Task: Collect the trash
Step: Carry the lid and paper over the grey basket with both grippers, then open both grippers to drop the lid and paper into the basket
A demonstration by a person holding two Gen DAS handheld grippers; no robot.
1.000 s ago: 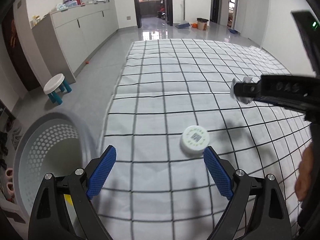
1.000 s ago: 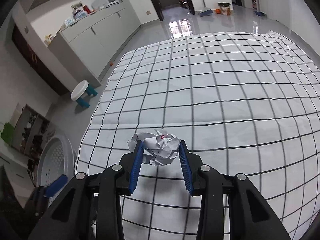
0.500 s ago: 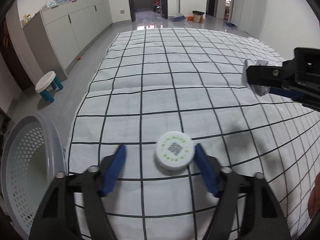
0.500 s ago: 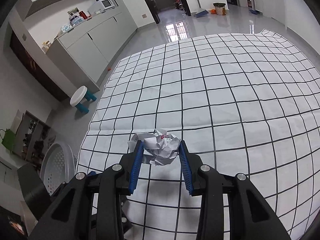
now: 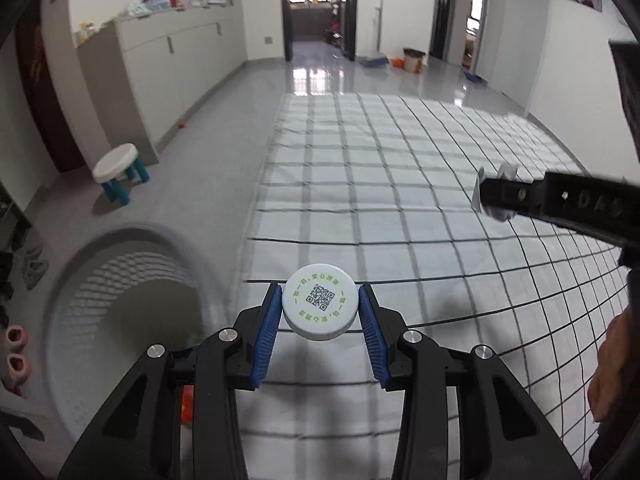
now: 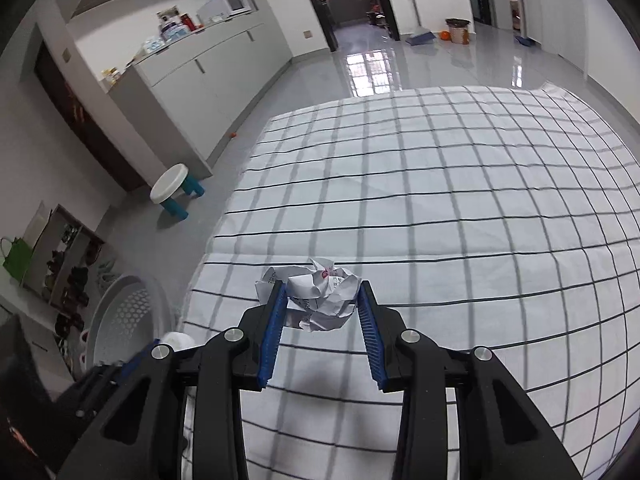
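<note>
Left gripper: both blue pads closed against the sides of a white bottle cap, which is held clear of the surface, its top face — green lettering around a QR code — turned toward the camera. The cap sits low and centre in the left wrist view, above the near left edge of the white grid-patterned cloth.

Right gripper: fingers drawn in on a crumpled paper ball, white with printed text and a red mark, pinched between the blue pads at lower centre of the right wrist view. The same gripper shows at the right edge of the left wrist view, paper protruding from its tip.

White perforated laundry basket: lower left of the left wrist view, on the grey floor beside the cloth's edge — blurred. An orange item shows low in that view, behind the gripper frame; I cannot tell whether it lies inside the basket.

White stool with teal legs: mid left, near the grey cabinets.
</note>
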